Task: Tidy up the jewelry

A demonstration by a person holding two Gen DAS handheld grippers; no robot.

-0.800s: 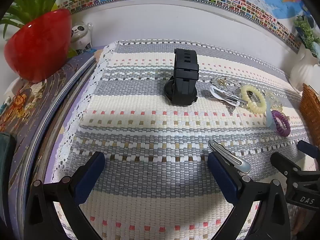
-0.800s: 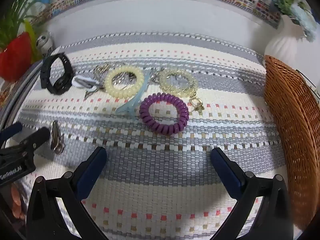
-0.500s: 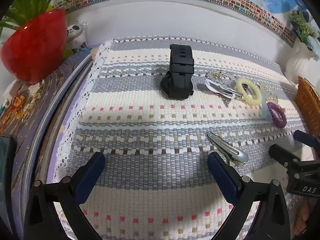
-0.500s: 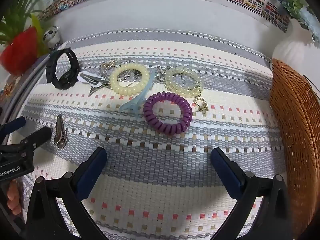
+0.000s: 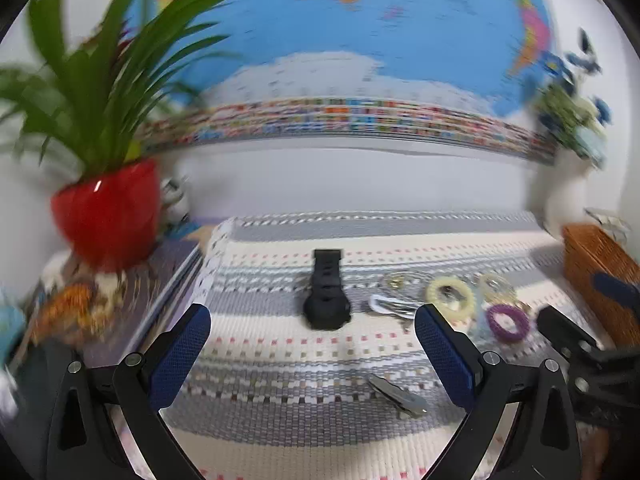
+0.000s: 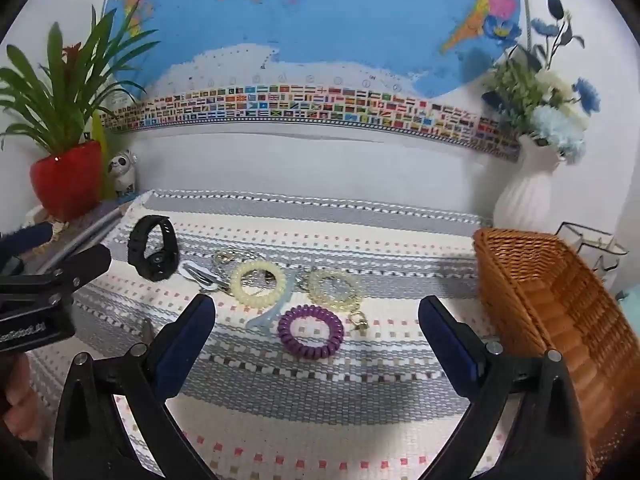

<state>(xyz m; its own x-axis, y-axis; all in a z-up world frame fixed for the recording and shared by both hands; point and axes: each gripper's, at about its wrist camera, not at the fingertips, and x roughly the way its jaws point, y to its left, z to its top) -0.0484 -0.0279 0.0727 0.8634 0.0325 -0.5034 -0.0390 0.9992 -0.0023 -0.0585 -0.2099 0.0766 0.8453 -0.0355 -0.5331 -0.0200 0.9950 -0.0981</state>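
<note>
A black watch (image 5: pixel 326 294) (image 6: pixel 154 254) stands on the woven mat. To its right lie a white clip (image 6: pixel 198 274), a pale yellow coil ring (image 6: pixel 258 284) (image 5: pixel 450 294), a clear yellow coil ring (image 6: pixel 336 288), a light blue clip (image 6: pixel 266 312), a purple coil ring (image 6: pixel 311 332) (image 5: pixel 508 322) and small gold pieces. A silver hair clip (image 5: pixel 398 396) lies between my left gripper's fingers. My left gripper (image 5: pixel 312 356) is open and empty above the mat. My right gripper (image 6: pixel 316 344) is open and empty, with the purple ring between its fingers, farther off.
A wicker basket (image 6: pixel 560 312) (image 5: pixel 600 272) stands at the right. A white vase (image 6: pixel 528 196) with flowers is behind it. A red plant pot (image 5: pixel 108 216) (image 6: pixel 66 178) and a panda figure (image 6: pixel 122 170) stand at back left. A world map covers the wall.
Both grippers have tilted up and pulled back, so the wall map now fills the top of both views. The jewelry has not moved. The left view is motion-blurred.
</note>
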